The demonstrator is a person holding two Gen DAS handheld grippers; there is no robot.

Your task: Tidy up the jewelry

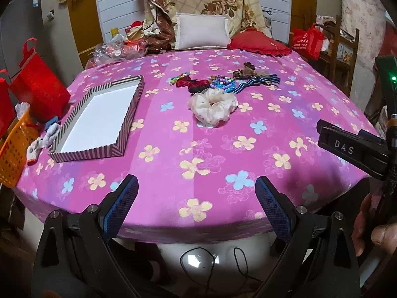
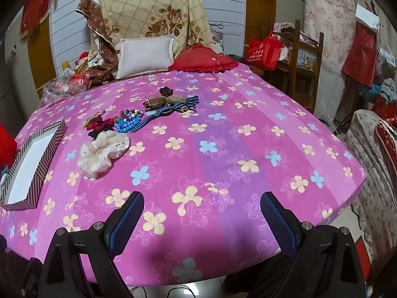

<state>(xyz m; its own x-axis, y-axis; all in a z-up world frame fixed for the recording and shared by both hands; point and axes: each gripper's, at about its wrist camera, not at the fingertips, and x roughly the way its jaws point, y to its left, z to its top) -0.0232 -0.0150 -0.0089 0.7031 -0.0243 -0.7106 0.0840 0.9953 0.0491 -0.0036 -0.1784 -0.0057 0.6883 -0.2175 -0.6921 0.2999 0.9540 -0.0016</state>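
A striped shallow box [image 1: 99,121] [image 2: 29,164] with a white inside lies open on the pink flowered bed, left of a cluster of hair pieces. Nearest in that cluster is a cream scrunchie [image 1: 213,108] [image 2: 103,152]. Behind it lie a red bow [image 1: 192,83] [image 2: 98,124], blue and purple beads [image 1: 223,84] [image 2: 129,121], a striped blue ribbon [image 1: 258,82] [image 2: 163,110] and a brown bow [image 1: 249,70] [image 2: 165,99]. My left gripper [image 1: 197,195] is open over the bed's near edge, holding nothing. My right gripper [image 2: 202,209] is open too, over the near bedsheet.
A grey cushion [image 1: 202,31] and red pillow [image 1: 259,42] lie at the bed's head under a hanging quilt. Red bags [image 1: 37,84] and an orange basket [image 1: 15,149] stand left of the bed. A wooden chair [image 2: 305,64] stands on the right. Cables [image 1: 198,260] lie on the floor.
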